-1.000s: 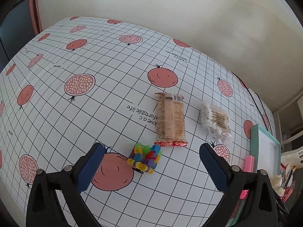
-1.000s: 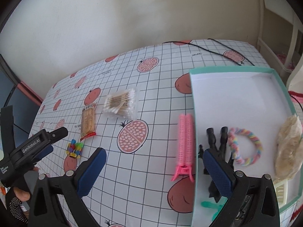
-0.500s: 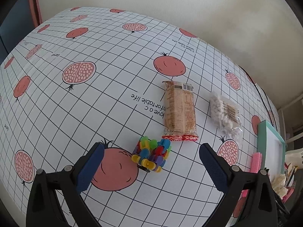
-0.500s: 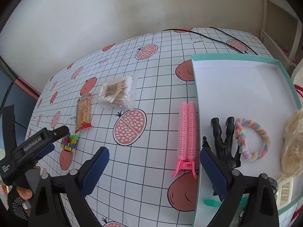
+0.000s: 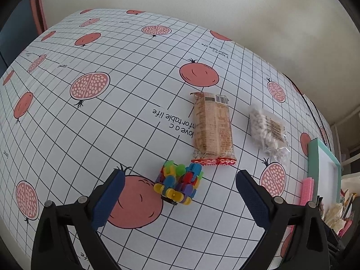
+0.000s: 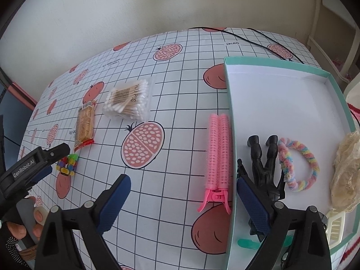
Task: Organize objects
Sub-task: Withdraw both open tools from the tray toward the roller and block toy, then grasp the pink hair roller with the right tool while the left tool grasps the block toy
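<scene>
Blue-padded left gripper (image 5: 178, 193) gapes wide at lower centre, the colourful block toy (image 5: 178, 185) lying between its tips; right gripper (image 6: 182, 199) hangs open over the pink hair roller (image 6: 217, 157).

Black grippers, blue textured pads (image 5: 108, 199), silver screws

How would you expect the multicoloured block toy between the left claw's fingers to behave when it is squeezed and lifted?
The block toy looks like many small plastic pieces clipped together, so it is probably light and stiff. Its knobbly faces may seat unevenly against the pads. A firm squeeze from the open left claw might pop pieces apart.
</scene>
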The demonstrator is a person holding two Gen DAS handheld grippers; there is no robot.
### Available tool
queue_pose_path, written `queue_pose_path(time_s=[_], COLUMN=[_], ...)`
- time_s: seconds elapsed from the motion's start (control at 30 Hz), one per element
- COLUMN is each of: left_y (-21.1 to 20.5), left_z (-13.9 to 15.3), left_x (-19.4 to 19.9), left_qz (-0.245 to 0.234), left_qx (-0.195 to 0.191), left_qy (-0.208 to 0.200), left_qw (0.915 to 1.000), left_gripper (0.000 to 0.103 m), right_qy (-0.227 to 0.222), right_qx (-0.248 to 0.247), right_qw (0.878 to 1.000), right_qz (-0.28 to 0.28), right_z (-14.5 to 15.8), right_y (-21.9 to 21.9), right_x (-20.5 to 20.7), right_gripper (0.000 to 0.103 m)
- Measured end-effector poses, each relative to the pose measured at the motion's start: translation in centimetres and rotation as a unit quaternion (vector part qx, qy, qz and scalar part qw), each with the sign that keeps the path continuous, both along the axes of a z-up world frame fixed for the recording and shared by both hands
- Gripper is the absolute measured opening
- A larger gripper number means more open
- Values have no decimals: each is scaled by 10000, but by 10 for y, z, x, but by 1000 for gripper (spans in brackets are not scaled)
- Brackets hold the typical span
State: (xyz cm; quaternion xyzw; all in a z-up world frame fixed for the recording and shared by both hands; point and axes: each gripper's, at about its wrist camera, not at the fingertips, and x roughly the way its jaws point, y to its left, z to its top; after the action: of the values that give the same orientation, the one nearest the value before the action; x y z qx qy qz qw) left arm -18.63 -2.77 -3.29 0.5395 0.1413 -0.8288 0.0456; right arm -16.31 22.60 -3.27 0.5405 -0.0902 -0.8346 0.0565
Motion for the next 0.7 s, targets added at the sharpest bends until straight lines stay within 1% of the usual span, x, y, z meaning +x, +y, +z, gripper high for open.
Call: queue_pose_path(time_s=[0.13,0.2,0.27,0.43,0.5,0.7], left_y=[-1,0,0,0,0,0], left_z=[1,1,1,0,0,-1], left_x=[0,-1,-1,-2,-2,-4], left_qz=[13,6,-3,-8,-19,-19], left_qx=[21,13,-14,16,18,15], left_qy=[20,39,53,25,21,12], left_qw=[10000,10000,10000,10000,10000,10000], left_gripper=[99,99,98,96,96,96], right_qy=[268,368,376,207,155,55], right_qx=[-322,-422,-453,-243,-121,-24], right_qw=[9990,9984,9983,9993,9996,9998], right_qz=[-152,-84,16,208,212,201], right_z=[14,19,20,10,6,-2], right_y=[9,7,2,-8,-9,-9], right_x=[0,0,0,-1,0,-1], right_gripper=[93,93,93,93,93,93])
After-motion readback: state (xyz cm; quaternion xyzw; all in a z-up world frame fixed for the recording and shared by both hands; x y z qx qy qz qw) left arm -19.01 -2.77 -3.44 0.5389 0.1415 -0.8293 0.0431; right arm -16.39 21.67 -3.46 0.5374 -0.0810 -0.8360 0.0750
